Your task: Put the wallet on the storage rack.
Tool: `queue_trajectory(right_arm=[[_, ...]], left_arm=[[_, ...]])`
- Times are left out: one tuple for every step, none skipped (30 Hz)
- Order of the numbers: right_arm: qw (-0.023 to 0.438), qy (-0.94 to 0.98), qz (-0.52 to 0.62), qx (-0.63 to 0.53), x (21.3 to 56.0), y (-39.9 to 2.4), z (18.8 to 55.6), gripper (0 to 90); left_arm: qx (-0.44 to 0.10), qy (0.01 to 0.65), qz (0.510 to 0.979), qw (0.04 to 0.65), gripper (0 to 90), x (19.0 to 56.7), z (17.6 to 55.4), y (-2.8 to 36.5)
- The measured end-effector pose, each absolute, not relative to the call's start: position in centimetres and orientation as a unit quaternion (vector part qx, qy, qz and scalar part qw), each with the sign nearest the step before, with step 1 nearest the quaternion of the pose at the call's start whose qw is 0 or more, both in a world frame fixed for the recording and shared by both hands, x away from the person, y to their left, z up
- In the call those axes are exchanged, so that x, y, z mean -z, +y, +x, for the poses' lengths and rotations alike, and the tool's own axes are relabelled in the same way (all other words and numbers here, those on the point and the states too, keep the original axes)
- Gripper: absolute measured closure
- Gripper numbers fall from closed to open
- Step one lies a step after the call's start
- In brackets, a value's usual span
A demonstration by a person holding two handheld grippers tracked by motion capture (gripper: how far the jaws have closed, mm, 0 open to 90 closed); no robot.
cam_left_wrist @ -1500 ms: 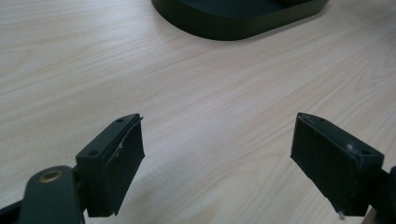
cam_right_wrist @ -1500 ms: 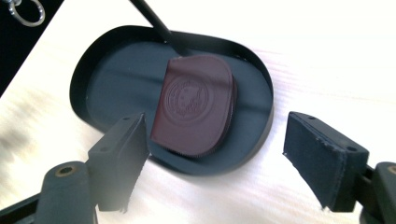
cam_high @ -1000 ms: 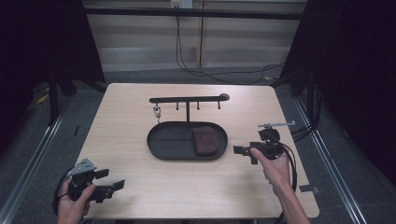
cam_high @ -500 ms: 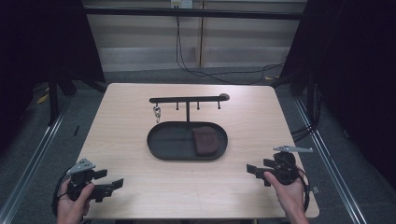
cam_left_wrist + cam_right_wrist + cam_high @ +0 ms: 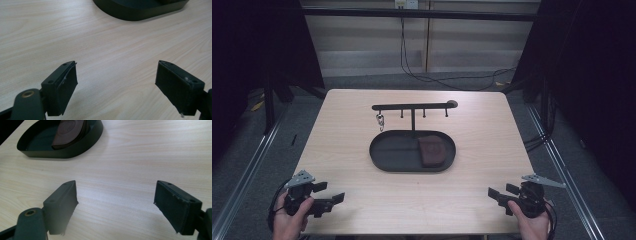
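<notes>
One table (image 5: 362,125), one oval tray (image 5: 392,155) (holding one brown wallet (image 5: 432,151)), one hook rack (image 5: 412,106), two claws.

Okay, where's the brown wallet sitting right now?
In the high view the brown wallet lies inside the black oval tray, at the tray's right end, just in front of the hook rack at mid-table.

Right gripper (image 5: 115,205): jaws spread wide above bare wooden surface (image 5: 150,157). Beyond them, black tray (image 5: 82,145) containing brown pouch (image 5: 70,131).
</notes>
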State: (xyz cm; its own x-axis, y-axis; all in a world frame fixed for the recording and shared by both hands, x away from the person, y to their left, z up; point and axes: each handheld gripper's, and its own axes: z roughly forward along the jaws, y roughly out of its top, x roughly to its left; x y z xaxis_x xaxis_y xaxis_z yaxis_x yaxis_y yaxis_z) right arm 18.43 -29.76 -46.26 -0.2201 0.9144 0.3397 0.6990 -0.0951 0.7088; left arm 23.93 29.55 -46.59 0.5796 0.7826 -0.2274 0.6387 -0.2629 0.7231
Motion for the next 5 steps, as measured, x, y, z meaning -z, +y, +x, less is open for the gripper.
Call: queue_trajectory(right_arm=[[0.131, 0.659, 0.611, -0.417, 46.27, -29.73, 18.38, 18.5], [0.133, 0.66, 0.612, -0.416, 46.33, -29.73, 18.4, 18.4], [0.133, 0.66, 0.613, -0.415, 46.41, -29.77, 18.48, 18.4], [0.133, 0.66, 0.613, -0.413, 46.53, -29.83, 18.76, 18.2], [0.133, 0.661, 0.615, -0.408, 46.59, -29.79, 18.95, 18.0]], left_arm=[[-0.088, 0.45, 0.789, 0.408, 17.2, 46.6, 23.92, 29.54], [-0.089, 0.448, 0.79, 0.408, 17.2, 46.62, 23.95, 29.57], [-0.089, 0.449, 0.79, 0.407, 17.2, 46.65, 24.0, 29.56], [-0.087, 0.45, 0.789, 0.408, 17.2, 46.7, 24.05, 29.51], [-0.086, 0.451, 0.79, 0.407, 17.1, 46.73, 24.1, 29.49]])
